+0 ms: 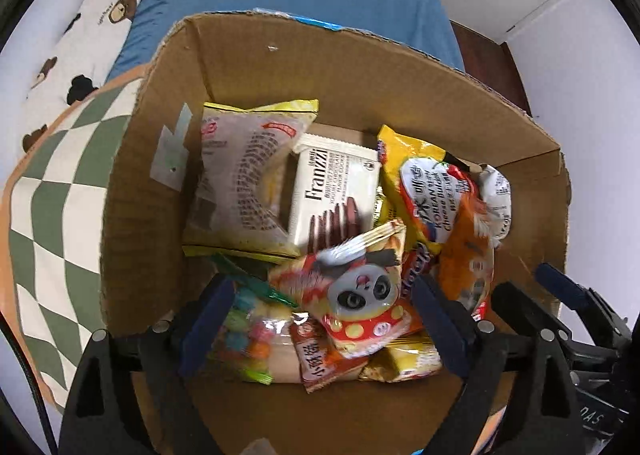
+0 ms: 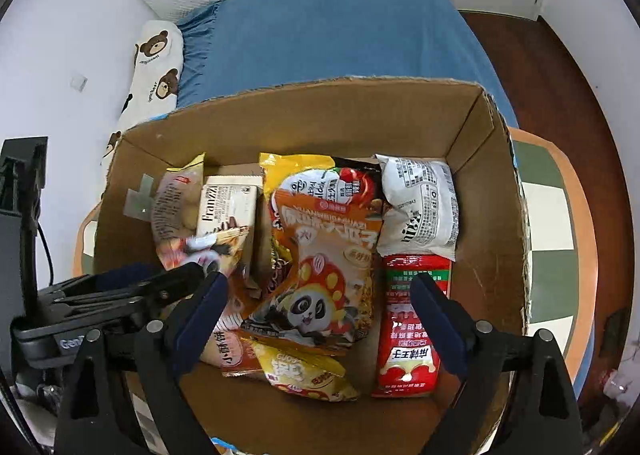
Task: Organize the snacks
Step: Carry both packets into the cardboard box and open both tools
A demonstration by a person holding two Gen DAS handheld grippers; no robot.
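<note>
Left wrist view: my left tool (image 1: 320, 319) gapes wide over the panda snack packet (image 1: 360, 295); closing carelessly might snag neighbouring packets.

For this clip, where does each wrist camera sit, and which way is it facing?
Left wrist: above the cardboard box, facing down along the open left gripper at the small panda packet; the right gripper shows at right.
Right wrist: above the same box, facing down along the open right gripper at the large panda bag.
Shared: box, Franzzi pack, blue bed.
</note>
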